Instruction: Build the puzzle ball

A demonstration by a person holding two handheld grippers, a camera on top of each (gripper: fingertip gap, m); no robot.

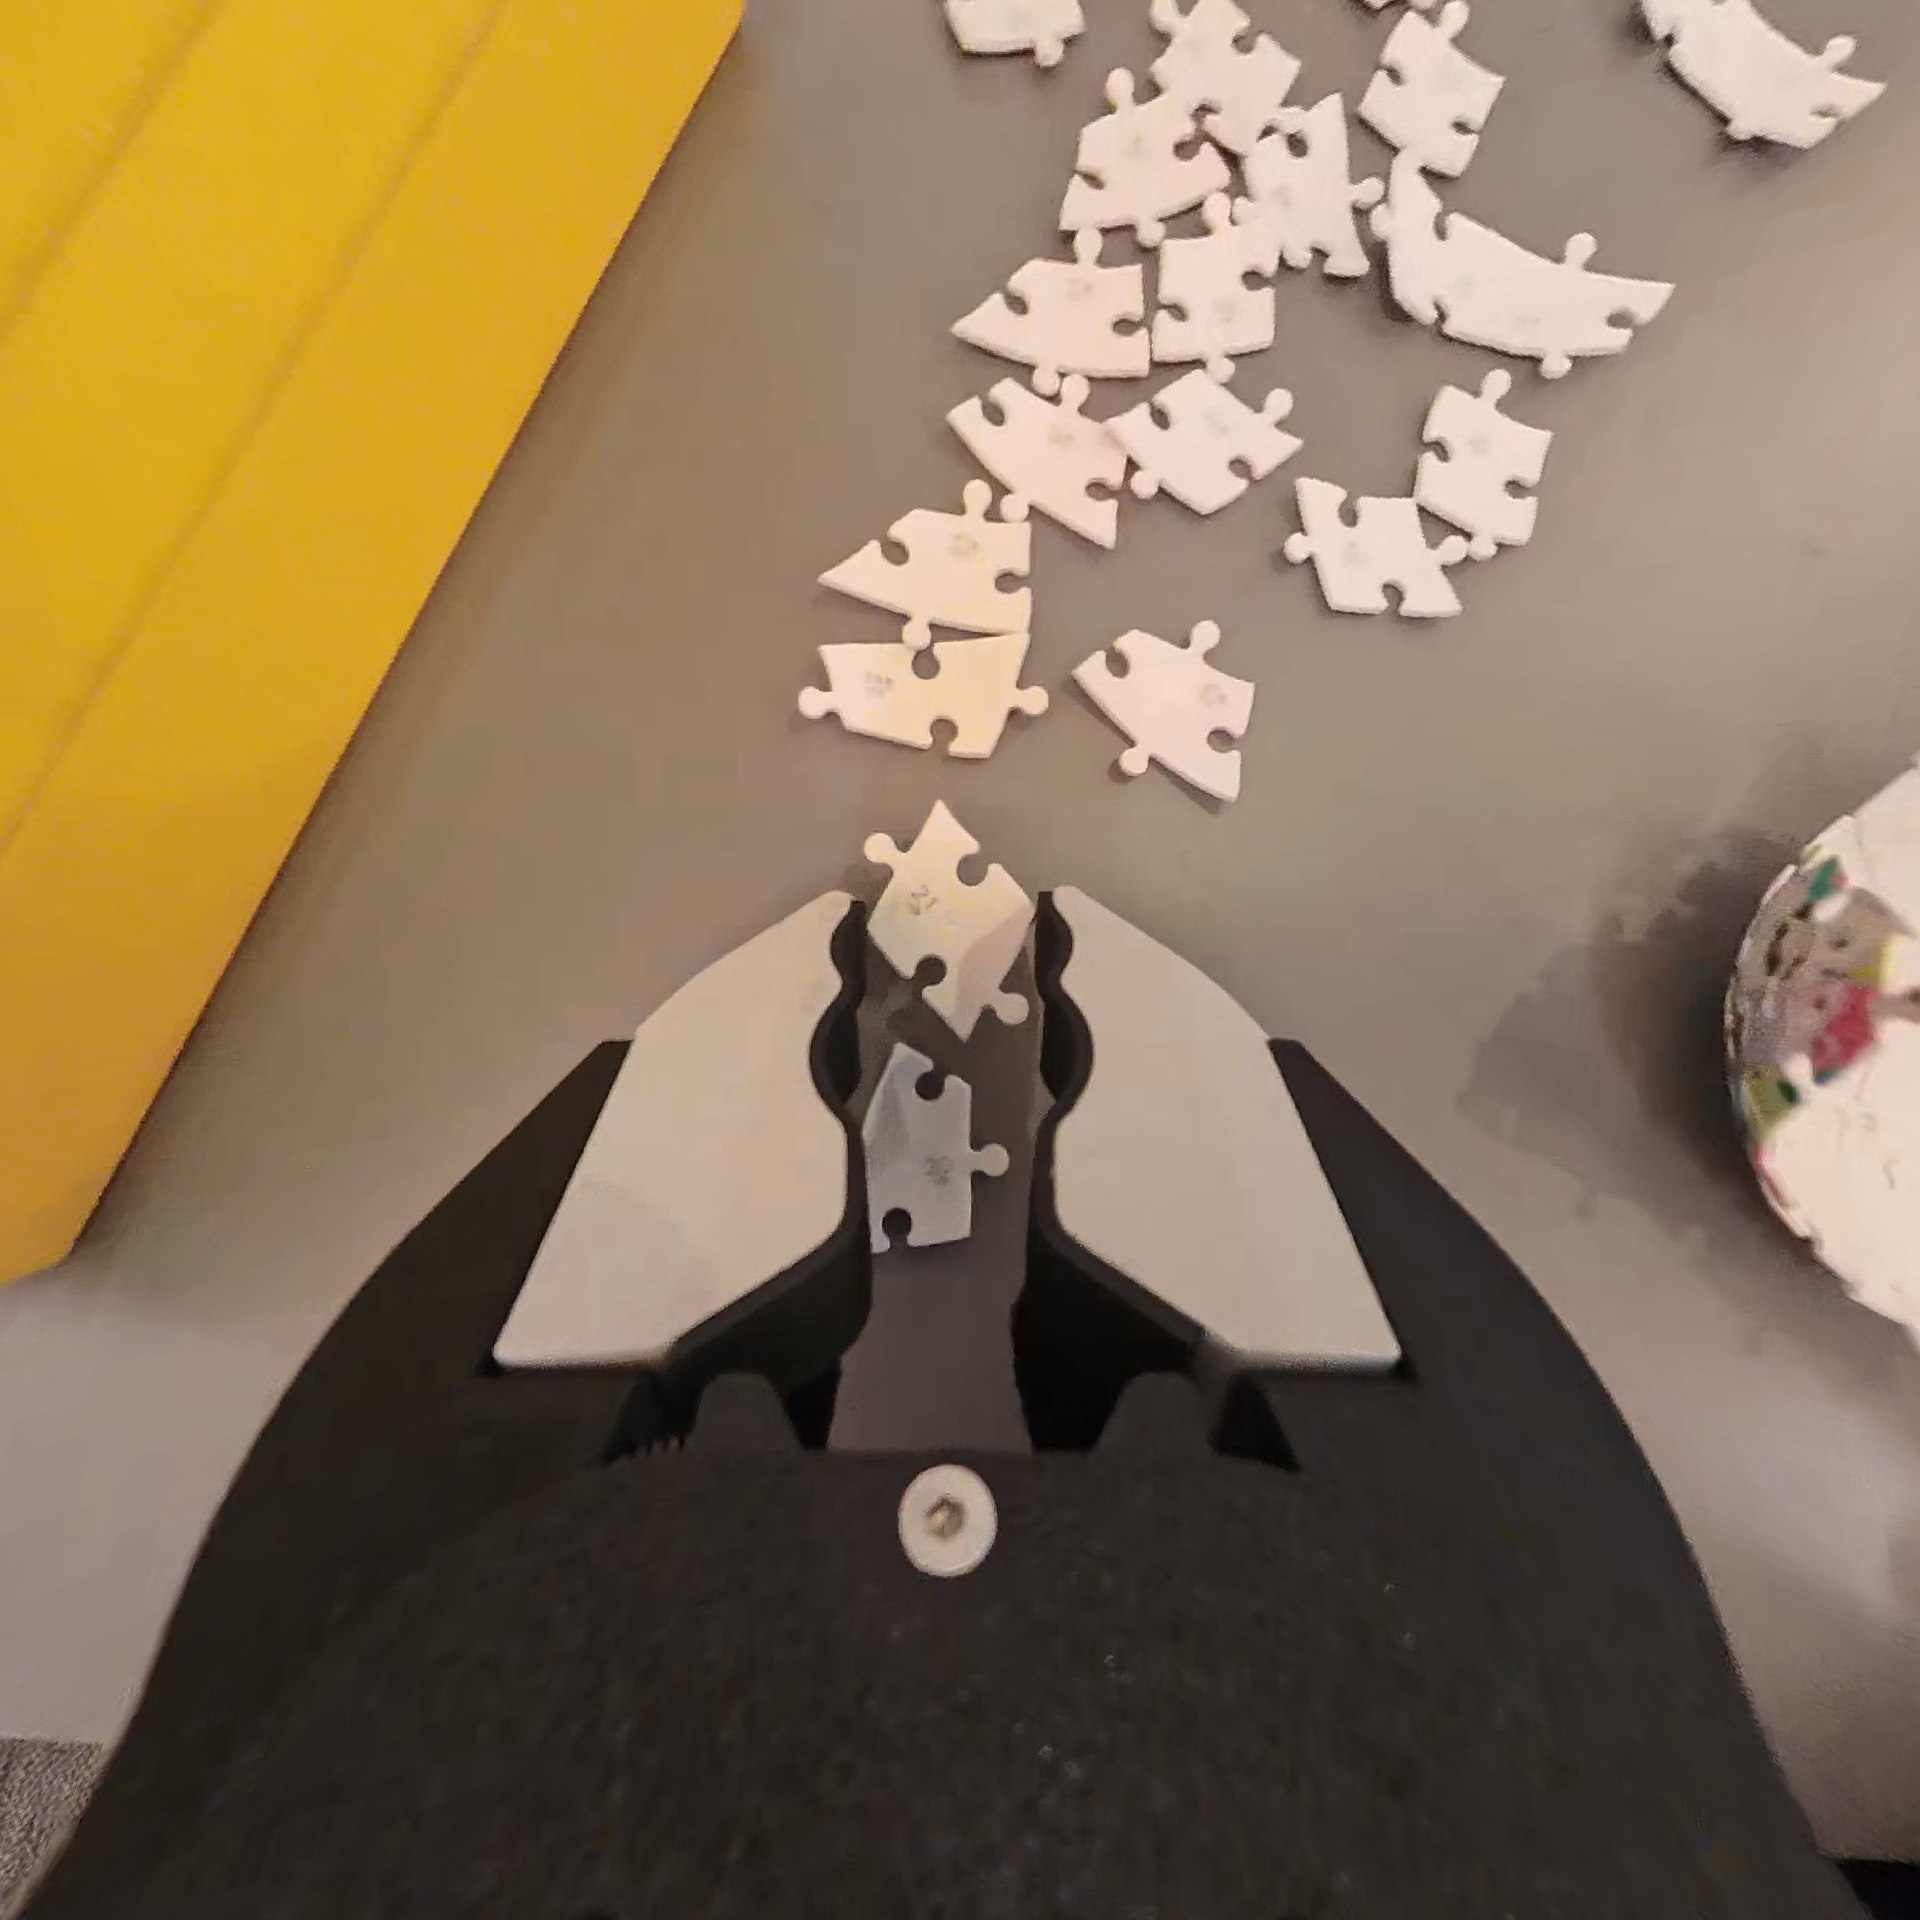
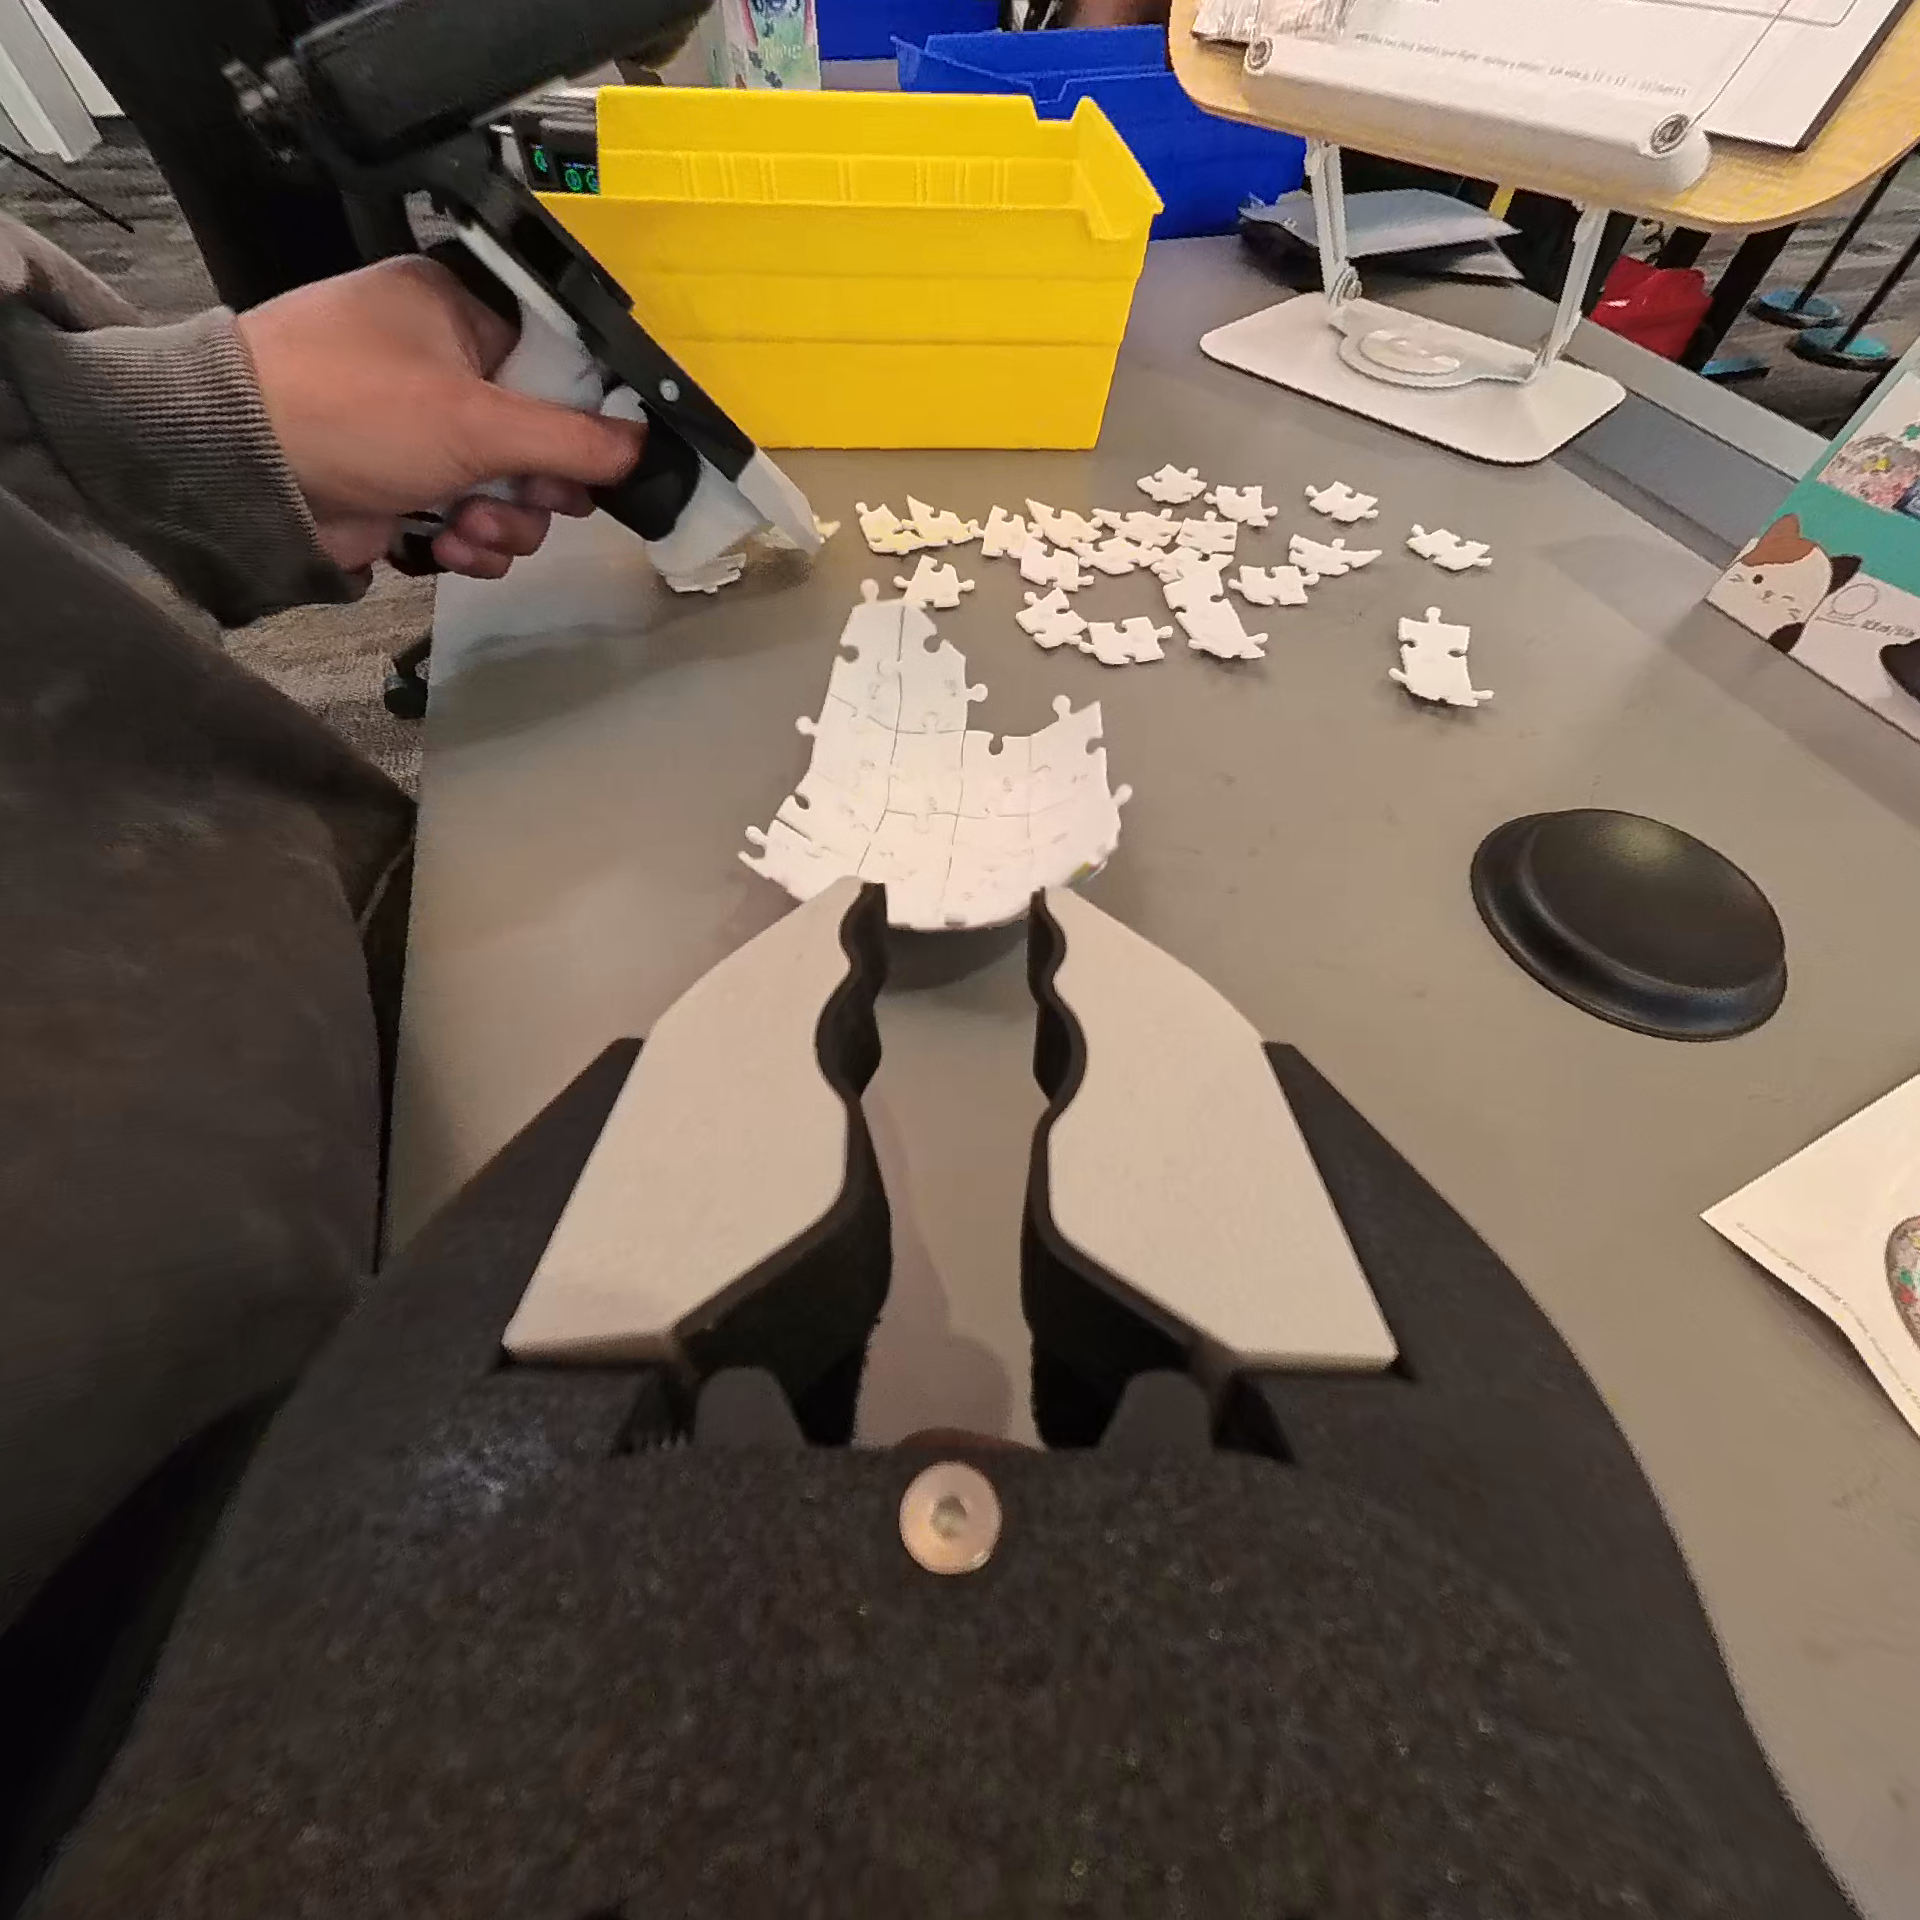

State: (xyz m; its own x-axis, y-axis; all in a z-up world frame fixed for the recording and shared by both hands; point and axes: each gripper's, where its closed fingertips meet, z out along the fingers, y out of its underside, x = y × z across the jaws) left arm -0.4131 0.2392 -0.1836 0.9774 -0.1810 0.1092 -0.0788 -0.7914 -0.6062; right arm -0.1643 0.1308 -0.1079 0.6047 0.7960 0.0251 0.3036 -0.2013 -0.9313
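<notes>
The left gripper (image 1: 948, 914) points down at a slant, its two grey fingers (image 1: 727, 1091) set a narrow gap apart with a white puzzle piece (image 1: 951, 914) between the tips; whether the tips press on it cannot be told. In the right wrist view the person's left hand (image 2: 416, 416) is wrapped around that gripper's handle, fingers curled at the trigger, a dark knit sleeve (image 2: 135, 416) reaching to the wrist. The right gripper (image 2: 956, 914) is held level and forward, its jaws parted, the fingertips on either side of the near edge of the curved puzzle shell (image 2: 935, 800).
</notes>
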